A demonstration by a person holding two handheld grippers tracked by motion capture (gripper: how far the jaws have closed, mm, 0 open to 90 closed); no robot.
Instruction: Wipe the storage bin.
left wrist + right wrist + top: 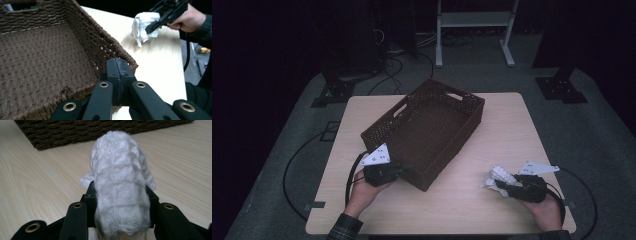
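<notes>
Here the right claw (501, 184) is clamped on a rolled white knitted cloth (500, 176); in the right gripper view the roll (121, 192) sits squeezed between the two black jaws, bulging above and ahead of them. The cloth's long axis runs along the claw's own line, so the roll points straight out from the jaws toward the dark brown woven rectangular basket (100, 130), which lies well ahead of it across the pale wooden bench (37, 182). In the left gripper view the same cloth (143, 27) is seen hanging from the right claw (151, 26), with a loose corner drooping to the bench below; whether that corner touches the wood I cannot tell.

The left claw (404, 171) has its jaws brought together on the basket's near rim (126, 61). In the left gripper view the pads (117, 72) meet over the wicker edge at a corner, with the basket's open floor stretching away to the left of that claw. From the high view the basket (427, 125) lies skewed on the bench, its long axis running from the left claw away toward the far right, and the right claw with its cloth stands well apart from it, off its near right side.
</notes>
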